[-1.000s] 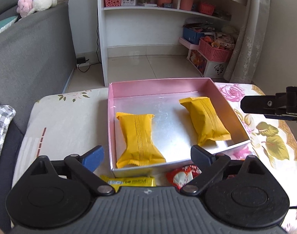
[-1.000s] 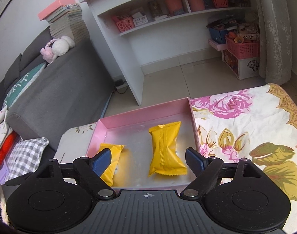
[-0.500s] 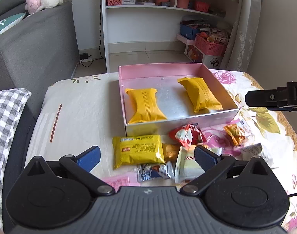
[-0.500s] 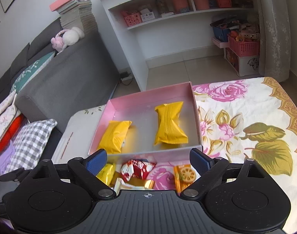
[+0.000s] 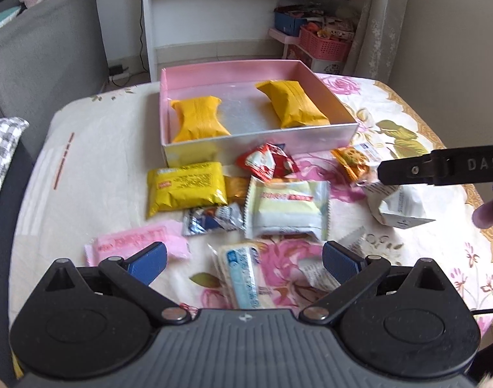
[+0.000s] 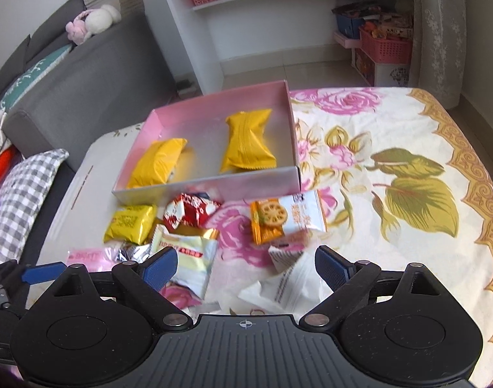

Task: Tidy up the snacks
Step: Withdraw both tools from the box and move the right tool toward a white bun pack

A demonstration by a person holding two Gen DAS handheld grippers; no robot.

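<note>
- Pink box (image 5: 256, 64) sits at the far side of the floral cloth (image 6: 408, 168), open top toward both tongs, so it reads as the drop spot for the snacks.
- Two orange packs lie inside it, well apart: left pack (image 5: 198, 119) by the left wall, right pack (image 5: 291, 103) toward the right wall. Floor between them is bare, room for more.
- Loose snacks lie in a heap on the cloth just in front of the box's near wall: yellow pack (image 5: 185, 189), red pack (image 5: 266, 163), cream pack (image 5: 287, 208), cookie pack (image 6: 285, 216), pink pack (image 5: 133, 242), blue-white bar (image 5: 241, 274), white pack (image 6: 291, 268).
- Left gripper (image 5: 243, 258) has just been opening, now spread wide, nothing between the jaws; hangs above the blue-white bar, tilted down at the heap.
- Right gripper (image 6: 243, 266) also just been opening, spread, empty; over the white pack, beside the cookie pack.
- Likely step: each picks one from the heap next.
- Risk: overlapping wrappers, may lift two.
</note>
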